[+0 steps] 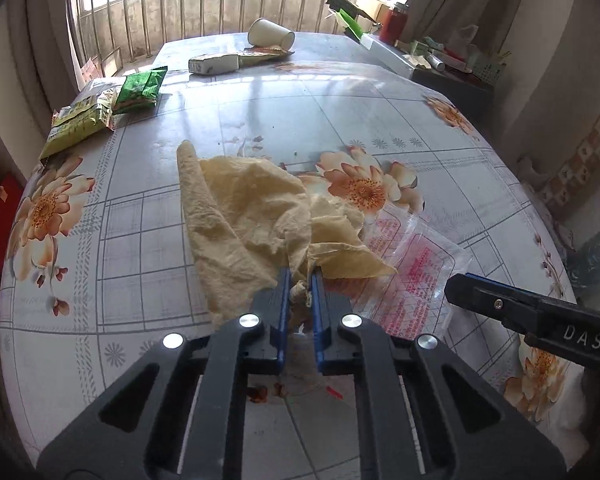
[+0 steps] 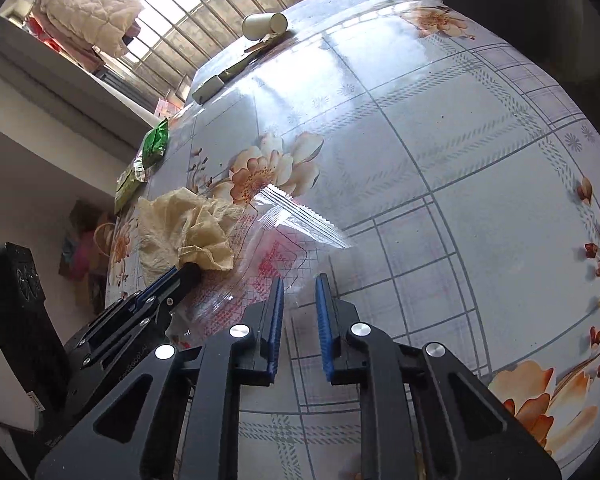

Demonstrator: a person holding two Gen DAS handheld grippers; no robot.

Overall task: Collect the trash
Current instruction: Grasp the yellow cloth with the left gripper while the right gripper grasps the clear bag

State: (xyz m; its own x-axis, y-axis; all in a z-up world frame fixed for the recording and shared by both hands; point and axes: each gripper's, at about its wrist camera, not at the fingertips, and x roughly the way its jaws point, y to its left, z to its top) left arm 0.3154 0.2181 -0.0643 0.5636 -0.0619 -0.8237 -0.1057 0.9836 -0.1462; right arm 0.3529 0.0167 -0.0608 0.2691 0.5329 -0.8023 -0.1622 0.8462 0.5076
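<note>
**Left gripper clamped on crumpled tissue; right gripper at the clear bag**

At the time of inspection the left gripper (image 1: 300,280) had its blue pads pinched on a fold of the yellowish crumpled tissue (image 1: 244,216), which lay on the floral tablecloth (image 1: 140,280) near the table's front edge, partly overlapping a clear plastic bag (image 1: 416,276) with red print. The right gripper (image 2: 299,284) stood at the near edge of that bag; its fingers were drawn close with a narrow gap between them, and film appeared to lie in the gap (whether the pads actually pressed it could not be told, the plastic being transparent).

Other litter lay well apart at the far side: green snack packets (image 1: 140,88), a white carton (image 1: 214,64) and a tipped paper cup (image 1: 270,34).

The step in hand was judged to be the pickup of the tissue, with the bag apparently serving as its receptacle. The next move would call for lifting the tissue clear and holding the bag's mouth open to receive it.
</note>
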